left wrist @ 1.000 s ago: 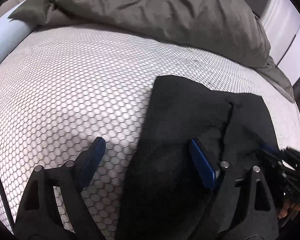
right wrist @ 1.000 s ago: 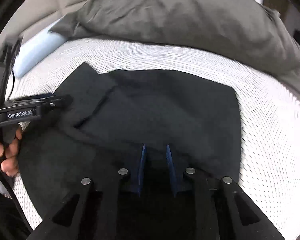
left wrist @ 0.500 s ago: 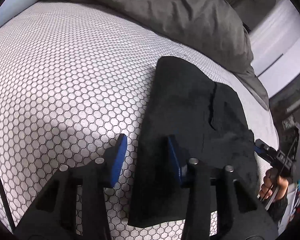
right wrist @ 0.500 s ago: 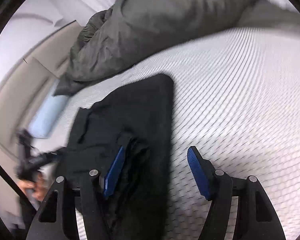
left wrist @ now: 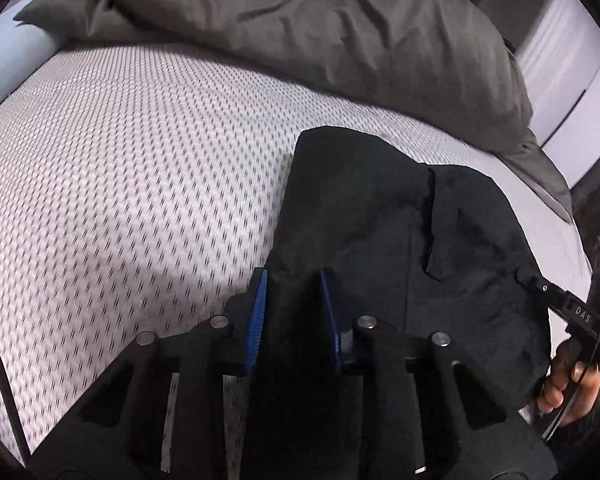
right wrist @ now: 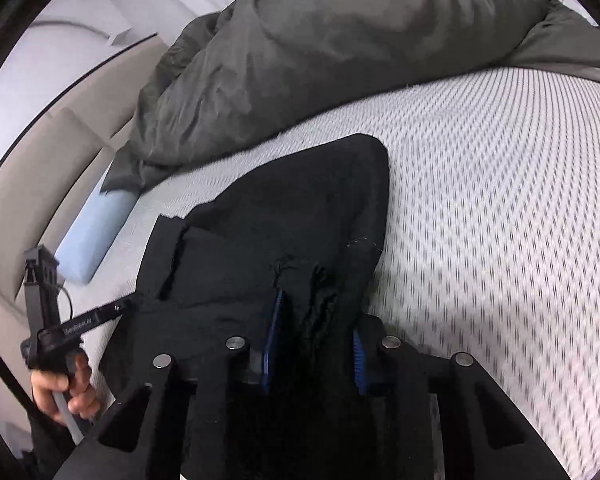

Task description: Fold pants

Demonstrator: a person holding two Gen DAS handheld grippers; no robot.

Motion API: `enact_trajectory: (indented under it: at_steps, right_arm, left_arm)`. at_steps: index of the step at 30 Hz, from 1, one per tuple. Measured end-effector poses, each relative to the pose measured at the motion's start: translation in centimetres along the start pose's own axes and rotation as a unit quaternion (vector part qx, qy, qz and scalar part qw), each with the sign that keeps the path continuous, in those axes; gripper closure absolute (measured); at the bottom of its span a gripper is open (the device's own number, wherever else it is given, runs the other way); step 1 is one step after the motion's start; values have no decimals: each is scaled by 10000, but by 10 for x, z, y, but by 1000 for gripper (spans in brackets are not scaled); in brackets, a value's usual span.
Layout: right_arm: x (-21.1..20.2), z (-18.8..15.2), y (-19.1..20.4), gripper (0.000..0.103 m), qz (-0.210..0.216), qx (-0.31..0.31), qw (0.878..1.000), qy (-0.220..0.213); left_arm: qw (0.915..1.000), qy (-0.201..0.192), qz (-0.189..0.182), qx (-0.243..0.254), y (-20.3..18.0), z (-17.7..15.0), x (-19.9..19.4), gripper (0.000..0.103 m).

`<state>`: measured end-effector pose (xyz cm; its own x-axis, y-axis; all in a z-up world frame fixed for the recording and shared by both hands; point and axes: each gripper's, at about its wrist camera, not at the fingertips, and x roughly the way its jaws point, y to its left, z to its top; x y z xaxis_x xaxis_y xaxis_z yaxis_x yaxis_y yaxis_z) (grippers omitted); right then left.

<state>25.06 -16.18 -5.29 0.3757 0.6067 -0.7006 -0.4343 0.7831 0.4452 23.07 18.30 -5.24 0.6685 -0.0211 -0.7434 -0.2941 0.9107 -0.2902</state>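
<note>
As mesh dimples, black pants (left wrist: pixel 364 216) folded, apparently fleecy.

1. You are looking at black pants (left wrist: pixel 364 216), plain with no pattern, lying on the mattress (left wrist: pixel 120 168).
2. The mattress is showing white with a fine dark honeycomb mesh.
3. Beyond the pants, a plain dark grey duvet (left wrist: pixel 320 28) is lying bunched.
4. A pale blue pillow (right wrist: pixel 94 236) is sitting beside the duvet.
5. You are holding black grippers with blue ribbed pads (left wrist: pixel 258 316).
</note>
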Motion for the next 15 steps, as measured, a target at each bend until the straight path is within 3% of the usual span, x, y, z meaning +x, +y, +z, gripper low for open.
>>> enact_trajectory:
  at_steps: [2,4,6,10,11,12,15]
  right_arm:
    - [3,1,-5,73,-118,28,9999,-4]
    - [2,3,-5,66,-159,5,9999,8]
    - [0,2,1,40,-242,-87,9997,47]
    - [-27,-15,3,38,-540,-431,9975,-149]
    - [-37,-21,6,38,-572,-526,9967,-217]
    - [-49,-29,9,38,-566,-621,9960,-319]
    - [-75,-44,33,38,-432,-927,9925,-672]
  left_arm:
    - [9999,-26,95,-34,0,5,6,80]
    - [9998,-61,191,-28,-4,7,8,80]
    - [9992,-146,352,146,-15,9,12,80]
    - [9963,-257,655,492,-26,-7,-5,75]
    - [9957,-278,685,551,-28,-11,-9,69]
    - [9950,-316,714,619,-31,-15,-13,56]
    - [9922,-505,790,820,-41,-30,-26,36]
